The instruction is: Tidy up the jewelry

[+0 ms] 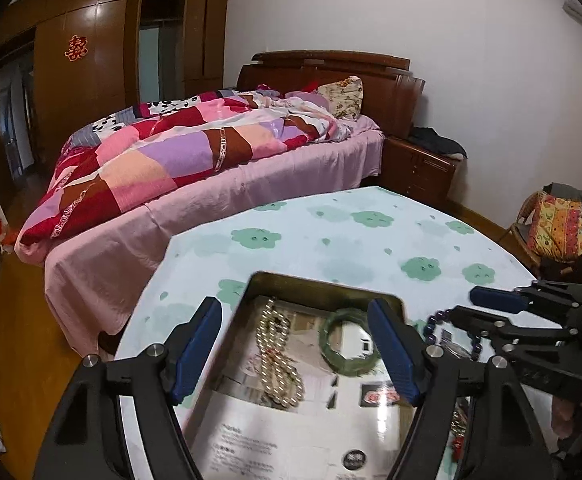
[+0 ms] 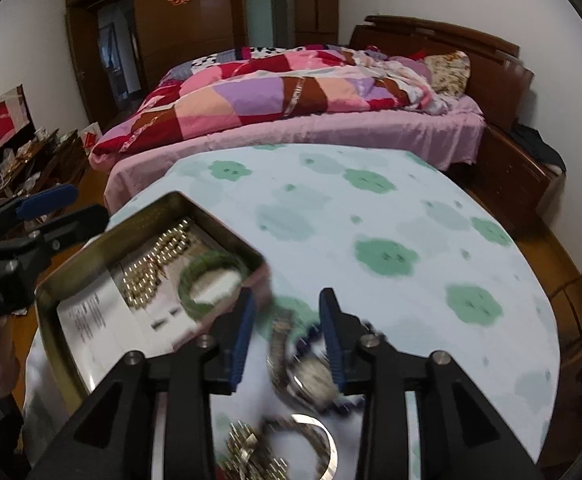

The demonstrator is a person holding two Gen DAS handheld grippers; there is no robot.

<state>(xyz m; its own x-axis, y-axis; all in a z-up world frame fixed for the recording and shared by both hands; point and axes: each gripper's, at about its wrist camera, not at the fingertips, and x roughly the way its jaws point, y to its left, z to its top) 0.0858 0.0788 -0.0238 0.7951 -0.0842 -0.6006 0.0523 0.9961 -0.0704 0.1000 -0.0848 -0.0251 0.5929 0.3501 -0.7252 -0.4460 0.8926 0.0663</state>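
1. The round green bangle (image 1: pixel 349 338) and the gold bead chain (image 1: pixel 277 360) lie in the shallow metal tin (image 2: pixel 71 272).
2. The left gripper (image 1: pixel 295 350) hangs wide apart above the tin, holding nothing.
3. The right gripper (image 2: pixel 287 336) is partly apart over a silver wristwatch (image 2: pixel 311 376), perhaps not touching it.
4. Everything sits on the cloud-print tablecloth (image 2: pixel 391 220).

A red double-happiness sign (image 1: pixel 76 48) is showing on the wardrobe door (image 1: pixel 83 80), while the print on the paper sheet (image 1: pixel 275 440) lying in the tin (image 1: pixel 323 284) is staying too blurred for reading.
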